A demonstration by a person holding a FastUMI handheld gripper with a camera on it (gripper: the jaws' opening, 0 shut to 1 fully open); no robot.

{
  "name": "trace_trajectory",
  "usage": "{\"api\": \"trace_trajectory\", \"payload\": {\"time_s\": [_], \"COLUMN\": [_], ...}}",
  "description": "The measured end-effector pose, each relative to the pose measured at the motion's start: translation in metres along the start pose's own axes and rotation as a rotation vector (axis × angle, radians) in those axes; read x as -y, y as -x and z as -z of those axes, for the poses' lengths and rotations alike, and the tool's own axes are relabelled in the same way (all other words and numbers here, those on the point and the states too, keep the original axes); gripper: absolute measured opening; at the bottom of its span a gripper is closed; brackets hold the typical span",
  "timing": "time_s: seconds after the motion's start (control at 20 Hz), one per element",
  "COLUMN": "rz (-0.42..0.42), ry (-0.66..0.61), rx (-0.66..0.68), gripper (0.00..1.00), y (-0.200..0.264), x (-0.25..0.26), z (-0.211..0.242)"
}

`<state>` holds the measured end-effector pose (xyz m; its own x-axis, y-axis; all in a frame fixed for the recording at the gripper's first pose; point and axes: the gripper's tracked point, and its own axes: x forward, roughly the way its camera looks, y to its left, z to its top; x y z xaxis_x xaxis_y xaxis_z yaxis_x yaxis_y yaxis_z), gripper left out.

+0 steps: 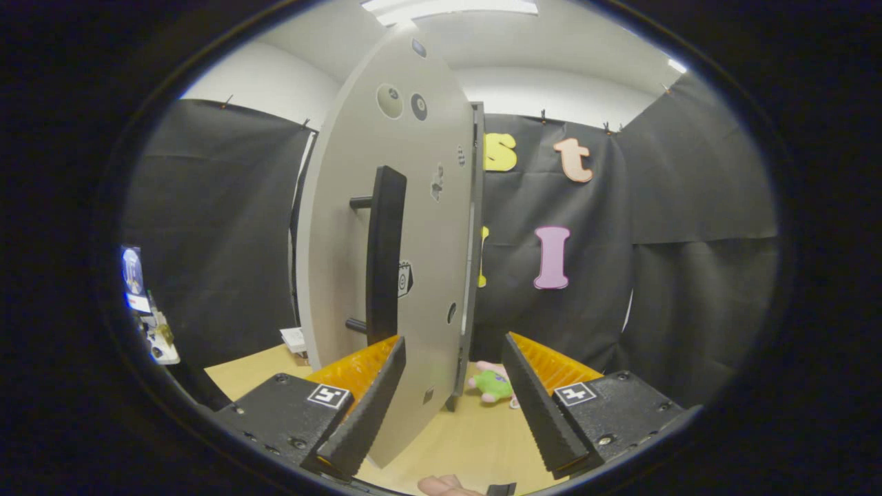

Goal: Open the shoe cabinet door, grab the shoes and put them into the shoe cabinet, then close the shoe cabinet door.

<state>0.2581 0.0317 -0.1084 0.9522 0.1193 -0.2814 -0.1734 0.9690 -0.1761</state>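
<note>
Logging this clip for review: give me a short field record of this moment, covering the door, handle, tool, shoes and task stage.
door: pale grey cabinet door, swung open, seen nearly edge-on, its lower part between the tool's fingers
handle: long black bar handle on the door face, just beyond the left finger
tool: tool open, black ribbed fingers spread, pressing on nothing
shoes: small green and pink shoes on the light wooden floor beyond the door
stage: door open; shoes not yet picked up
</note>
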Motion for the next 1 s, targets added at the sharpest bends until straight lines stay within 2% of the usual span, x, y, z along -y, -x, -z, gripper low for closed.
{"api": "trace_trajectory", "payload": {"time_s": [0.2, 0.6, 0.75, 0.85, 1.0], "rz": [0.045, 0.043, 0.006, -0.032, -0.040], "ry": [0.032, -0.017, 0.006, -0.004, -0.014], "rx": [0.016, 0.043, 0.054, 0.016, -0.021], "gripper": [0.93, 0.93, 0.93, 0.99, 0.99], "y": [-0.004, -0.034, -0.052, -0.058, -0.054], "x": [-0.024, -0.093, -0.133, -0.159, -0.172], "z": [-0.003, -0.009, -0.009, 0.009, 0.024]}}
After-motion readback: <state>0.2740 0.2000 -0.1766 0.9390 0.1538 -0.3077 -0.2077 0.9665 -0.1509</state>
